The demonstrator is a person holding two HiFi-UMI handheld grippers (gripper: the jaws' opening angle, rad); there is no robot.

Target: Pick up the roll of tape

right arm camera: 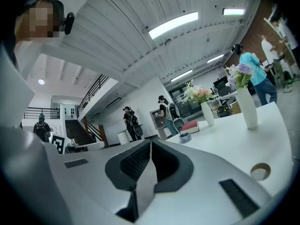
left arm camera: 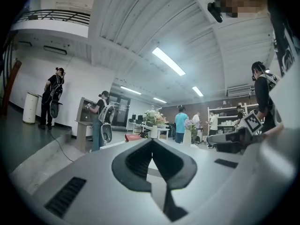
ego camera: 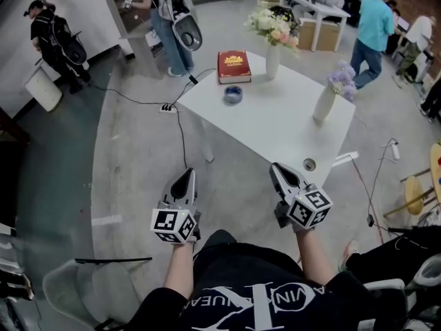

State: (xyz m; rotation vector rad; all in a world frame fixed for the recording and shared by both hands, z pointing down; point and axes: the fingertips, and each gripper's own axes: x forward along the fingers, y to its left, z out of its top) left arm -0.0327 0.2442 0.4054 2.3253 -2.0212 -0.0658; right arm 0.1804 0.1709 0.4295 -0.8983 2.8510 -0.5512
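The roll of tape [ego camera: 233, 94] is a small blue-grey ring lying flat on the white table [ego camera: 275, 126], just in front of a red book [ego camera: 233, 66]. In the right gripper view the tape [right arm camera: 185, 137] shows small and far off on the tabletop. My left gripper [ego camera: 187, 174] is held level over the floor, short of the table's near edge, jaws shut and empty. My right gripper [ego camera: 275, 166] hovers at the table's near corner, also shut with nothing in it. Both sit well short of the tape. The left gripper [left arm camera: 151, 142] and right gripper [right arm camera: 151, 142] show their jaws pressed together.
A vase of flowers [ego camera: 273, 55] stands right of the book and a second vase [ego camera: 324, 102] near the right edge. A round hole [ego camera: 309, 164] lies in the table's near corner. Cables and a power strip [ego camera: 167, 107] cross the floor at left. Several people stand around the room.
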